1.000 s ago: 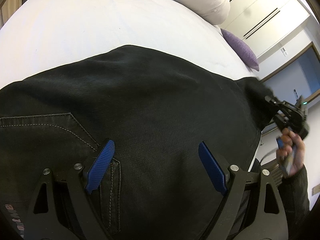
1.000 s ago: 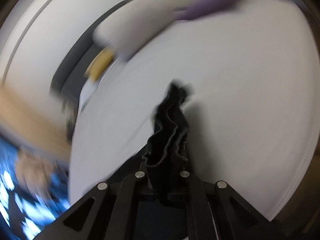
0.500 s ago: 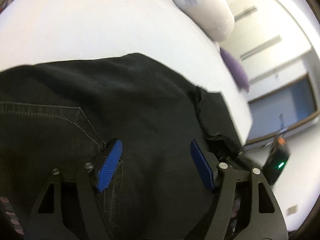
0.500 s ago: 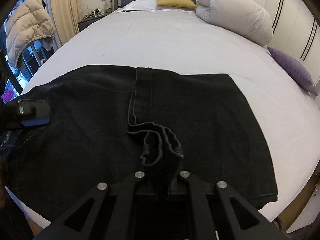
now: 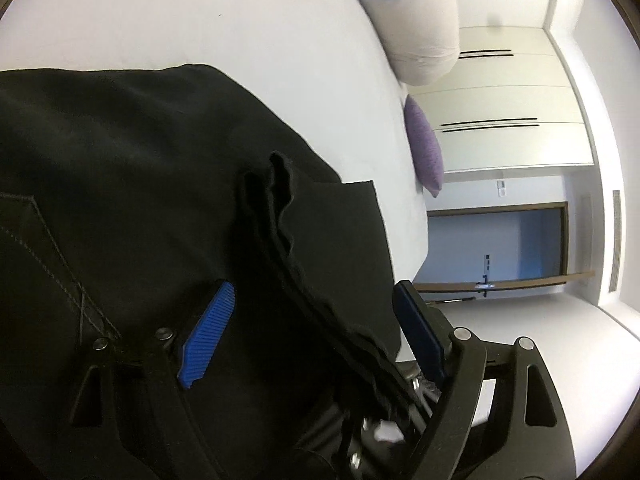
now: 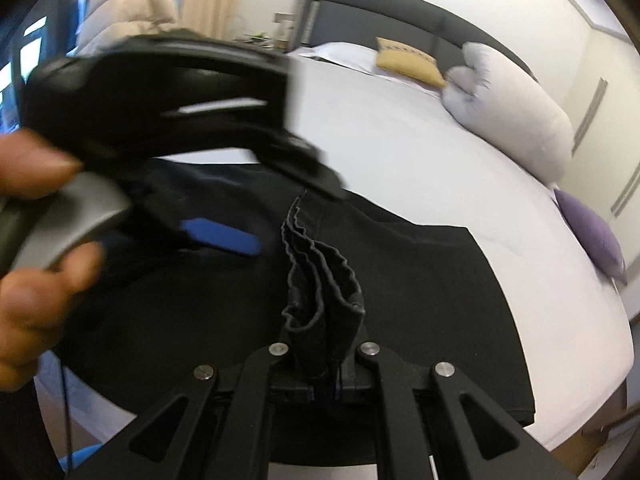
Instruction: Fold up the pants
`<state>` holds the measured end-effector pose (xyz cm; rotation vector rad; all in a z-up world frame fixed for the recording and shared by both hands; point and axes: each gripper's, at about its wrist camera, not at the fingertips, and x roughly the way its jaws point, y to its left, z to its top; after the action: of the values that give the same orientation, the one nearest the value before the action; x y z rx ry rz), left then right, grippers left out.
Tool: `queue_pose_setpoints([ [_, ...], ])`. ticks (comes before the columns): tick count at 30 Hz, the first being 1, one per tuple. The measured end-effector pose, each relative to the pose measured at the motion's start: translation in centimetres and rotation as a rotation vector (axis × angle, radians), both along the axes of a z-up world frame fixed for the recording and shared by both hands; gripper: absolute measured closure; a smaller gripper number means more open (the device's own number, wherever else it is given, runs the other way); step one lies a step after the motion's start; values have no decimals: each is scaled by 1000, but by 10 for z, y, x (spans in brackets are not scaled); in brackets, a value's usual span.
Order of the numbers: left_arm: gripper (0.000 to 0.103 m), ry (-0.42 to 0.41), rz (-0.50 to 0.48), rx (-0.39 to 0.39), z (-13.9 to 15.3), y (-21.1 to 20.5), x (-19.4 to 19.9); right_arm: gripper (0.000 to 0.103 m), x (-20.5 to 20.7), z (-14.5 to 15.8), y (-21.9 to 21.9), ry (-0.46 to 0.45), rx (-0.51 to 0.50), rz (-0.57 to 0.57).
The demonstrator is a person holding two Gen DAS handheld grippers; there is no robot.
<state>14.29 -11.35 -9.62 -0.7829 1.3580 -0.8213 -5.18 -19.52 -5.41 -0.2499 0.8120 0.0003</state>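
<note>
Matt black denim pants (image 6: 420, 272) with pale stitching, smooth white cotton-like bed sheet (image 5: 200, 20), ribbed blue pads (image 5: 208, 336) on matt black plastic — the left gripper (image 5: 316, 340), bright metal screws, soft purple cushion (image 6: 592, 232) — woven look.

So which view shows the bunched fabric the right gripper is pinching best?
The right wrist view: the bunched fabric sits centred, rising from the shut right gripper. The left wrist view shows the same fold edge-on, running between the open left gripper's blue pads.
</note>
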Motion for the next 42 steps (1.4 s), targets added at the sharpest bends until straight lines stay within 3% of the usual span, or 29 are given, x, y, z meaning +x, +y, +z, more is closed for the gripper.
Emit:
queue_pose_setpoints([
  [1,24,3,-4,0,-1,0,2,95,-1,0,7,-3,-16,20],
  [3,41,-24,-30,25,4,1,5,95,-1,-1,18,-5,-30,45],
  [4,67,-36,-46,43,5,2,3,95,-2,-1,21,-5,-35,54],
  [5,77,-45,-61,72,6,2,4,95,-1,0,23,-7,-45,63],
  [6,77,-54,-67,89,8,5,4,95,0,0,27,-13,-56,76],
  [8,87,-65,-67,89,11,10,6,95,7,2,36,-20,-69,94],
  [16,90,-116,-58,151,22,36,3,95,-12,-5,65,-23,-107,166],
  [28,90,-68,0,202,-12,48,3,89,7,-40,74,74,-141,207],
  [31,89,-74,4,217,-18,70,-4,88,10,-44,75,77,-162,211],
  [33,89,-100,4,270,-10,74,-9,83,12,-38,67,90,-99,200],
  [35,89,-134,9,319,0,80,-15,66,3,-35,61,113,-15,192],
  [37,89,-186,24,380,15,86,-23,56,-2,-27,44,146,101,193],
  [42,89,-321,-3,428,50,73,-36,56,-7,-9,-41,239,489,106],
])
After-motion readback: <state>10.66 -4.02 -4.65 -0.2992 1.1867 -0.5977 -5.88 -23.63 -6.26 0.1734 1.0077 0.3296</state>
